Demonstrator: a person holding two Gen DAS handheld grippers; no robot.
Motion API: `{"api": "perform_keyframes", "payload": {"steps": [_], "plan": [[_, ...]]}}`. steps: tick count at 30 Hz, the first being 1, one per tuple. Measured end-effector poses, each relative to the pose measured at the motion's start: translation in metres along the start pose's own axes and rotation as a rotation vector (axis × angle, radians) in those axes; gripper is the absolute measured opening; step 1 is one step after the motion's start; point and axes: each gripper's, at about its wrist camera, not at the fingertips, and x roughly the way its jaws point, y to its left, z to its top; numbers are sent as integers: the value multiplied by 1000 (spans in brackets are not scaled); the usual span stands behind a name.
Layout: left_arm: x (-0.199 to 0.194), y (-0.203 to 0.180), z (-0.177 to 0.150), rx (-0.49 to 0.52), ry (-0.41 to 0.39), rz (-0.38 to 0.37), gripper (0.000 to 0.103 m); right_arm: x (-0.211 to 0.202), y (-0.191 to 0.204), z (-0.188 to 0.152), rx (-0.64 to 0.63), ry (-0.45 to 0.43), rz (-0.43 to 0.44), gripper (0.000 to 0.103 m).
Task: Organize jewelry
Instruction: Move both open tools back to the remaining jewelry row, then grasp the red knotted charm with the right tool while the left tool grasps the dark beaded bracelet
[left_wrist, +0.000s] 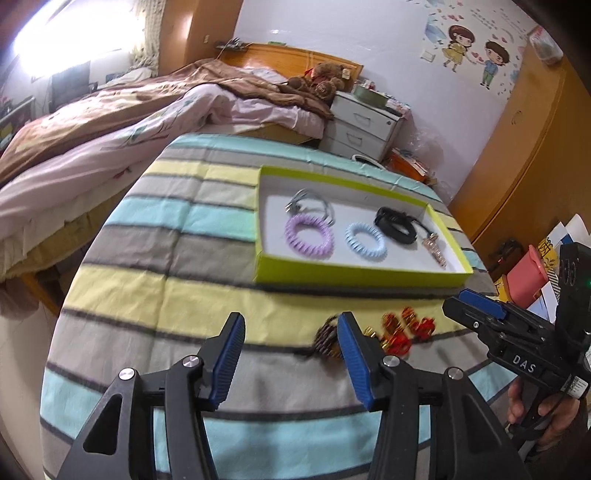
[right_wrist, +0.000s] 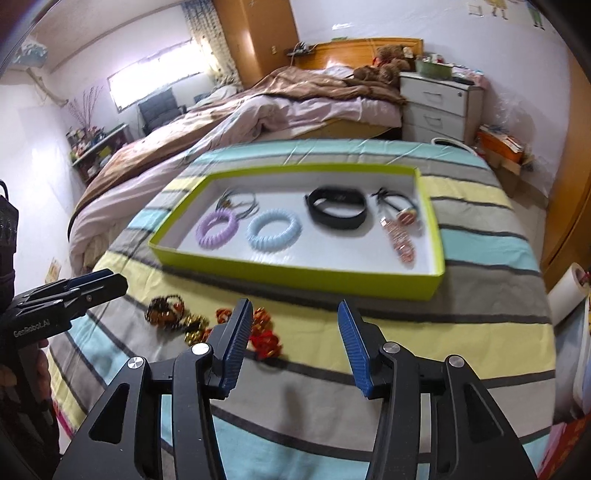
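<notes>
A shallow lime-green box (left_wrist: 354, 275) (right_wrist: 295, 271) lies on the striped cloth. It holds a purple coil bracelet (left_wrist: 309, 237) (right_wrist: 217, 229), a light blue coil bracelet (left_wrist: 366, 240) (right_wrist: 274, 229), a black band (left_wrist: 396, 224) (right_wrist: 337, 208), a grey cord piece (left_wrist: 312, 205) and a pink-gold hair clip (left_wrist: 436, 249) (right_wrist: 400, 240). Loose jewelry lies in front of the box: a dark beaded piece (left_wrist: 327, 338) (right_wrist: 164, 312) and red-and-gold pieces (left_wrist: 404, 326) (right_wrist: 264, 336). My left gripper (left_wrist: 291, 328) is open and empty, just left of the loose pile. My right gripper (right_wrist: 295, 314) is open and empty, just right of it.
The cloth-covered table (left_wrist: 184, 258) stands beside a bed (left_wrist: 129, 122) with a brown blanket. A white nightstand (left_wrist: 365, 125) and a wooden wardrobe (left_wrist: 535, 155) stand behind. Boxes and papers (left_wrist: 532, 277) lie on the floor at the right.
</notes>
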Motion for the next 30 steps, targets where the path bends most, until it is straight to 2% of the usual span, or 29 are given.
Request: {"api": "perform_keyframes", "payload": {"steps": [8, 13, 15, 16, 30], "plan": [[-7, 28, -18, -57, 12, 9, 52, 18, 13, -7, -51, 64, -9, 49], [-7, 30, -22, -59, 18, -3, 52, 23, 14, -10, -53, 78, -12, 49], [-6, 28, -23, -53, 22, -13, 52, 23, 16, -11, -62, 81, -18, 37], [-4, 27, -24, -51, 25, -17, 52, 24, 16, -12, -67, 85, -25, 26], [7, 6, -22, -13, 49, -60, 52, 21, 14, -14, -77, 70, -50, 15]]}}
